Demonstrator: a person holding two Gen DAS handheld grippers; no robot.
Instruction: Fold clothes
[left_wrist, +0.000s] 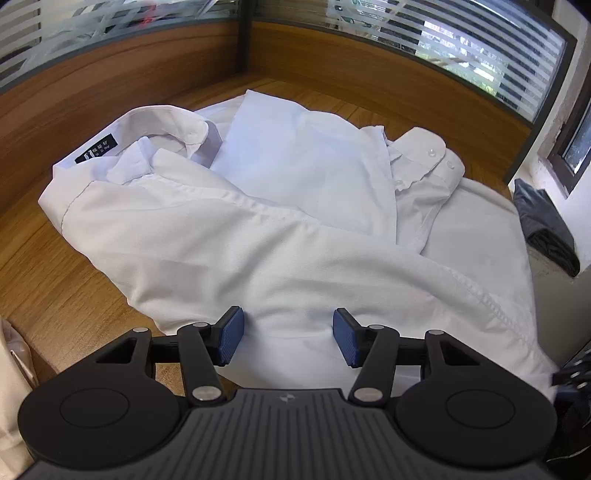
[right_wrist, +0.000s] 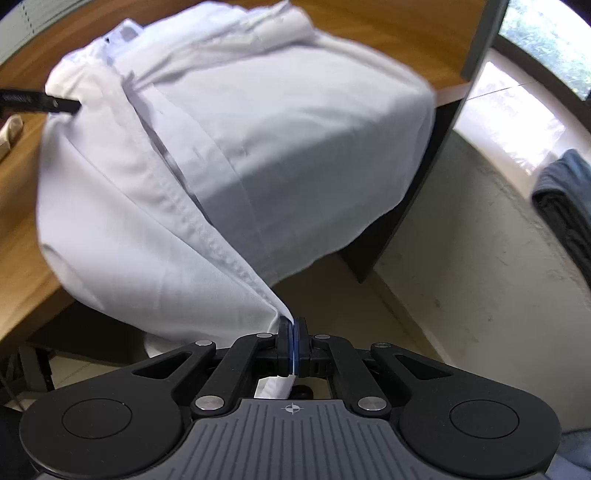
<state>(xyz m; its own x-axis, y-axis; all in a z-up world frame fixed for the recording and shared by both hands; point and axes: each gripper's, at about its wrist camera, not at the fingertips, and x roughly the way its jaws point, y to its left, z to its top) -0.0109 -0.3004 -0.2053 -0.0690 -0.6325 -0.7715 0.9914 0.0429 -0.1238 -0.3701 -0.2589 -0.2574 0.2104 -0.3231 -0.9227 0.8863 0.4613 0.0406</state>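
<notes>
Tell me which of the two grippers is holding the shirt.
The right gripper: its pads are shut on the white shirt's hem, while the left gripper is open above the cloth.

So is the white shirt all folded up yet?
Not yet. The white shirt lies partly folded on the desk, sleeve and cuff across it, while the right gripper has its jaws shut on the hem.

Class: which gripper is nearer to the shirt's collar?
Left. The left gripper hovers open over the shirt, facing the collar; the right gripper pinches its hem off the desk's edge.
</notes>
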